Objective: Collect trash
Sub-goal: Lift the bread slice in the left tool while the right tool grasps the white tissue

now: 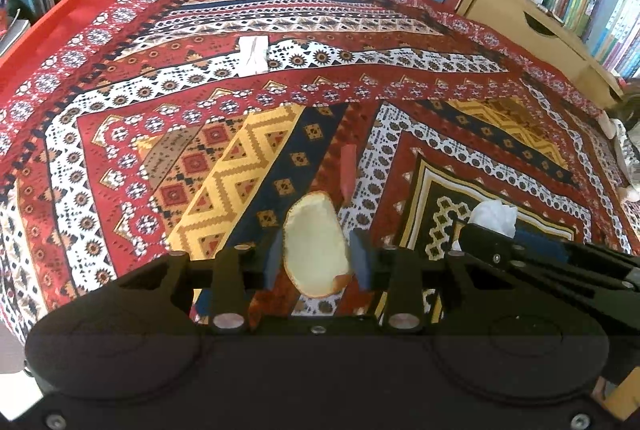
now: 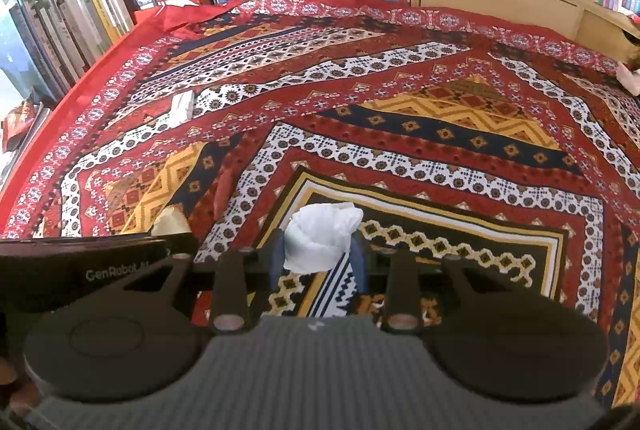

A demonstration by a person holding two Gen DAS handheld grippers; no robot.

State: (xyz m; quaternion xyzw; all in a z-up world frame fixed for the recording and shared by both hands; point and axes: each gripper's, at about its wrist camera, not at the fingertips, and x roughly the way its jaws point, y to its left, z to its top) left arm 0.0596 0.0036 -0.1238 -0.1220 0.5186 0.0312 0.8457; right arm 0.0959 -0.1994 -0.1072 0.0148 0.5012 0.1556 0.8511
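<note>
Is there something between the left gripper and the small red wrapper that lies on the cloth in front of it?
Partly: the pale peel piece sits between the left gripper's fingers. Beyond it, only patterned tablecloth lies before the red wrapper.

The left gripper (image 2: 80, 262) hid most of the pale peel (image 2: 171, 221); the desk's (image 2: 520, 190) near edge was cut off.
</note>
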